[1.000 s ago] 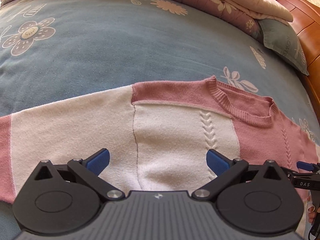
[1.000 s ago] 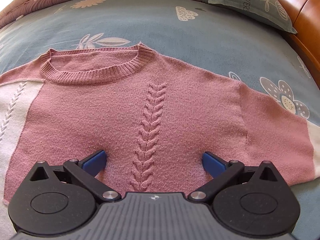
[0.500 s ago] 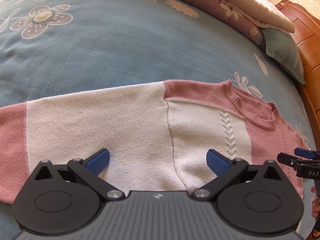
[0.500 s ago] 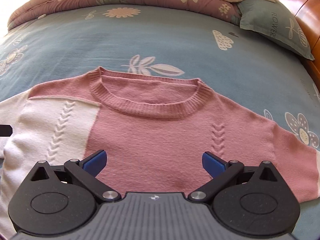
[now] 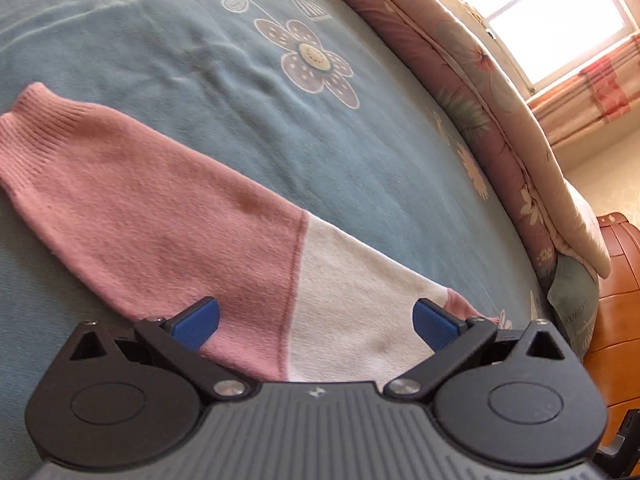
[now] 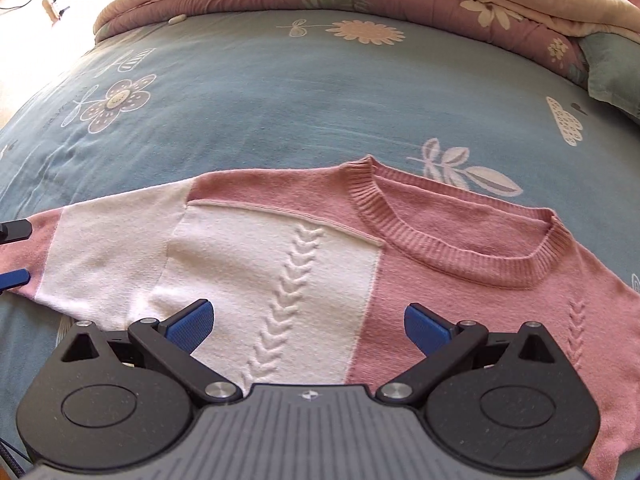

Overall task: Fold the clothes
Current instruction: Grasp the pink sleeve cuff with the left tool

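Both grippers, left [image 5: 316, 322] and right [image 6: 308, 320], are hovering spread wide above a pink-and-white sweater [image 6: 320, 248] lying flat on the bed [image 6: 300, 92].

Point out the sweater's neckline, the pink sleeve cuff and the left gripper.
Sweater neckline [image 6: 460, 246]: right wrist view, on the ribbed front collar band.
Pink sleeve cuff [image 5: 36, 120]: left wrist view, on the ribbed sleeve end.
Left gripper [image 5: 316, 322]: left wrist view, midway between its blue fingertips, above the sleeve.

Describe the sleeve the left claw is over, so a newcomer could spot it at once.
Start at the blue flowered bedspread, where a pink and white sweater lies flat. Its sleeve stretches out past the white chest panel. It alone ends in a ribbed pink cuff, after a white band.
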